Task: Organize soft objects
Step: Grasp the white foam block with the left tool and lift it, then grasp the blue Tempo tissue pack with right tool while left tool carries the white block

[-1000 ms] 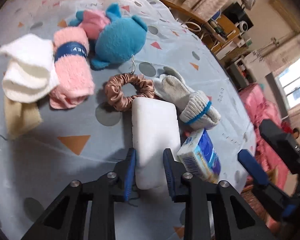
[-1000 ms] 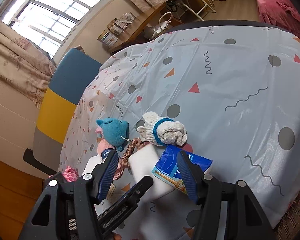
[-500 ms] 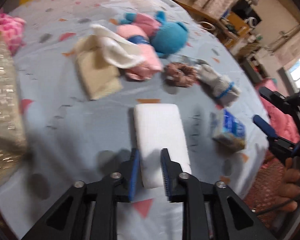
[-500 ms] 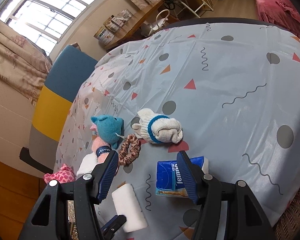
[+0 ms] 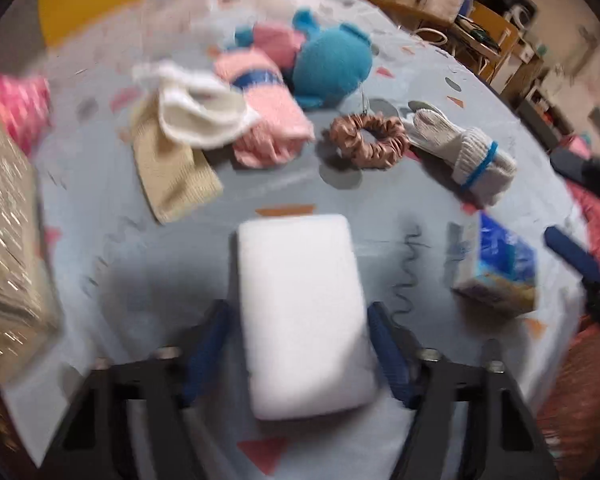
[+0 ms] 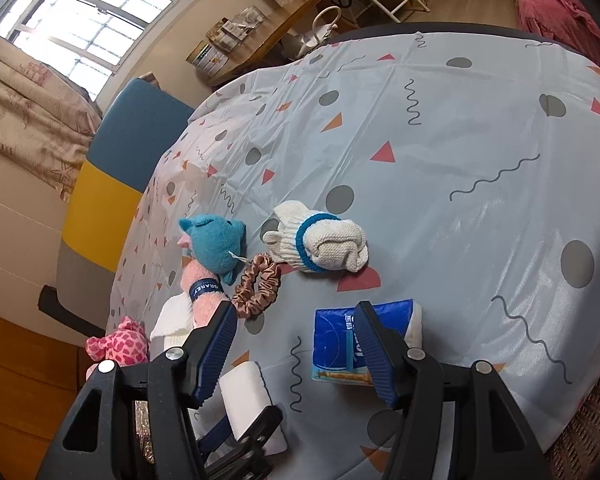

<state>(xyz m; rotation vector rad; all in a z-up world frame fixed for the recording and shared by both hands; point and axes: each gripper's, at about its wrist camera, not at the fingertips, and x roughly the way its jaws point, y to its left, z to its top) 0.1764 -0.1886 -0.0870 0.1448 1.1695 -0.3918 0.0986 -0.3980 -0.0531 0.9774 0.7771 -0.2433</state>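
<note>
While blurred, the smooth white rectangular sponge (image 5: 304,312) has rounded corners.

We see a round table (image 6: 480,128) under a pale blue cloth with triangles, dots and squiggles, and between the left claw's (image 5: 296,344) blue fingers lies a white foam block (image 5: 300,312). Beyond its tips lie a beige cloth (image 5: 176,172), a white cloth (image 5: 200,116), a pink rolled towel (image 5: 268,124), a blue plush (image 5: 330,64), a brown scrunchie (image 5: 368,140) and a knitted glove (image 5: 468,152). To its right sits a blue tissue pack (image 5: 500,268), to its left what may be a glittery box (image 5: 8,248), blurred.
</note>
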